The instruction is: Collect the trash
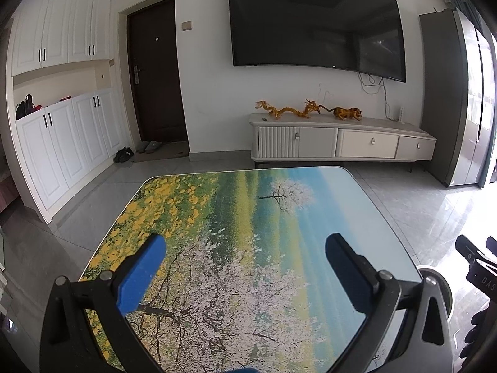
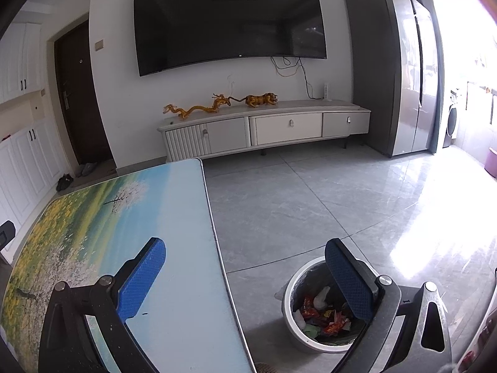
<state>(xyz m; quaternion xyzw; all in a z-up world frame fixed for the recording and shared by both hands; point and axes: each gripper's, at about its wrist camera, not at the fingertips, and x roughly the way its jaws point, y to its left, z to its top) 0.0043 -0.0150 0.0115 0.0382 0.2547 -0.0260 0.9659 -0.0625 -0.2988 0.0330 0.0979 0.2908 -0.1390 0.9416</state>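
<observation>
A round white trash bin with a dark liner stands on the floor right of the table. It holds red wrappers and crumpled white paper. My right gripper is open and empty, above the table's right edge and the bin. Its right finger covers part of the bin. My left gripper is open and empty above the table, which bears a flower-and-tree picture. No trash shows on the table. The bin's rim shows at the lower right of the left wrist view.
The table fills the lower left of the right wrist view. Grey tiled floor lies beyond. A white TV cabinet with figurines, a wall TV and a grey fridge stand at the back.
</observation>
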